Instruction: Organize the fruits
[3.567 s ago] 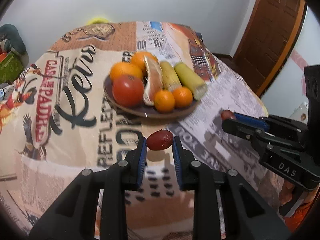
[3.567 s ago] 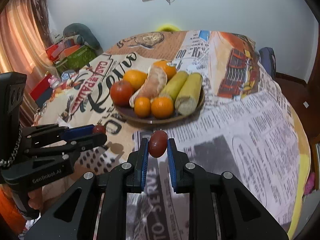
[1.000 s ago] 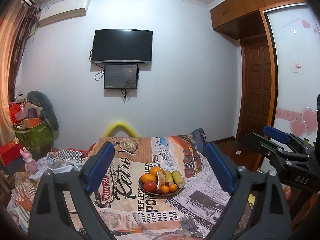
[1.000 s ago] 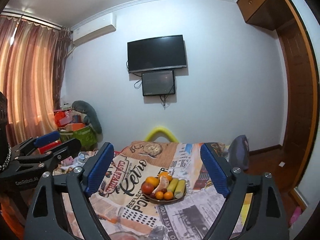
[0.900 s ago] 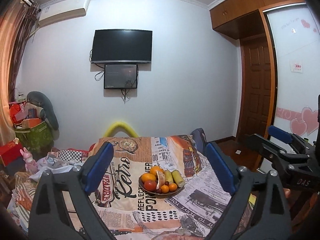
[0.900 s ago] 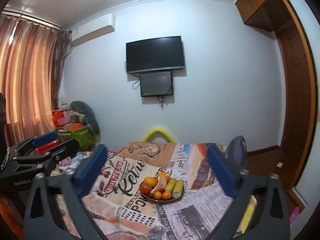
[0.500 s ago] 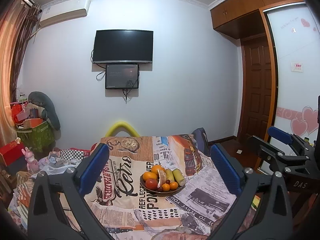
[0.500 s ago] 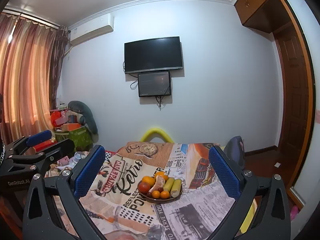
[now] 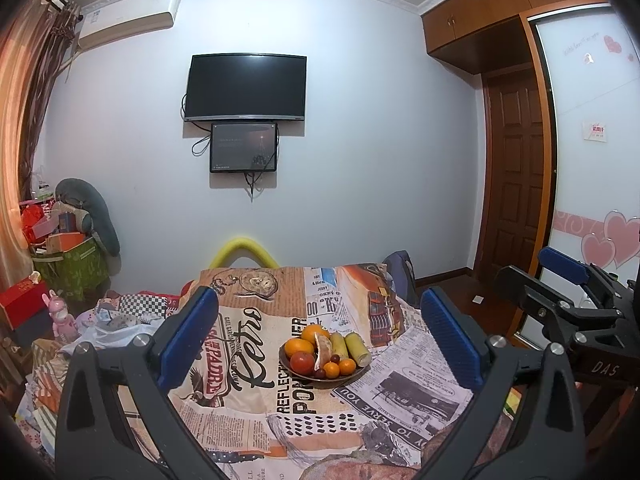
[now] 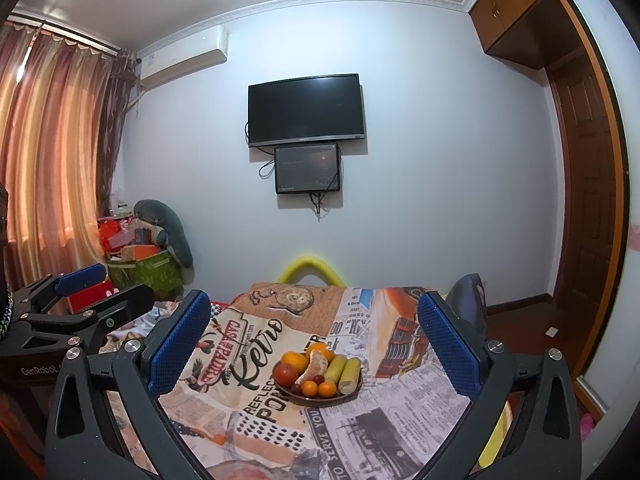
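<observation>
1. Your left gripper (image 9: 320, 344) and right gripper (image 10: 314, 346) now gape wide, empty, pulled well back.
2. Both small red fruits (image 9: 335, 358) you carried now sit in the bowl (image 9: 352, 376) mid-table.
3. Looks finished.

Both wrist views sit well back from the brown round fruit plate (image 9: 325, 379) (image 10: 320, 400), facing the black wall television (image 9: 248, 88) (image 10: 306, 110) behind it; both share these.

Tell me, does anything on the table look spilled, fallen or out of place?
Nothing stands out. The fruit sits together in the brown bowl, with none loose on the tablecloth. The left hand-held gripper and the right hand-held gripper are open and empty.
</observation>
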